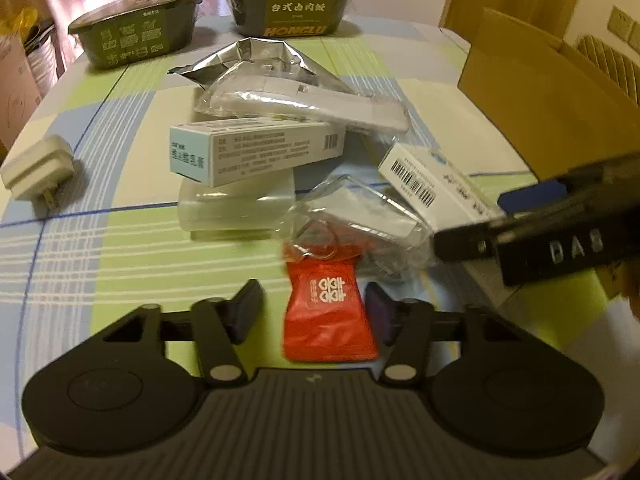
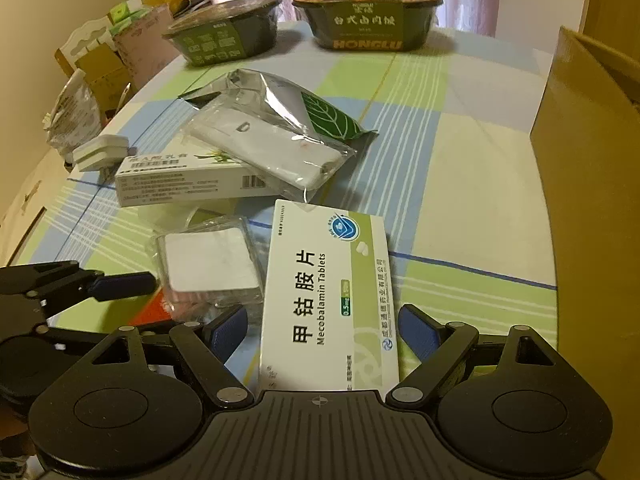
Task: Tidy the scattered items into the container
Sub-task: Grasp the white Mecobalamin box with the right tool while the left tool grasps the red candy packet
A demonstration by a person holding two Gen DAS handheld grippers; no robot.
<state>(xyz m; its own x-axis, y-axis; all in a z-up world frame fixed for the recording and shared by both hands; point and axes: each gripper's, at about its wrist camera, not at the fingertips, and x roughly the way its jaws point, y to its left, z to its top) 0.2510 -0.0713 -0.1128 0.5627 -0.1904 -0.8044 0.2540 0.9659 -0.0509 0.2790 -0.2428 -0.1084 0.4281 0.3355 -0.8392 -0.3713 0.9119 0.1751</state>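
A red sachet [image 1: 327, 312] lies between the fingers of my left gripper [image 1: 314, 314], which is open around it without pressing it. My right gripper [image 2: 322, 330] is open astride a white Mecobalamin tablet box [image 2: 332, 300]; that same box [image 1: 436, 184] shows at the right of the left wrist view. A pile sits beyond: a long white carton [image 1: 256, 150], a bagged white device [image 1: 308, 104], a silver foil pouch [image 1: 260, 58], and a bagged white pad [image 2: 210, 264]. The brown cardboard box [image 2: 592, 184] stands at the right.
Two dark green lidded food bowls [image 1: 136, 38] [image 1: 288, 6] stand at the table's far edge. A white plug adapter [image 1: 38, 168] lies at the left. The checked tablecloth [image 2: 460, 168] is bare toward the cardboard box. Clutter and cartons [image 2: 100, 64] sit beyond the left edge.
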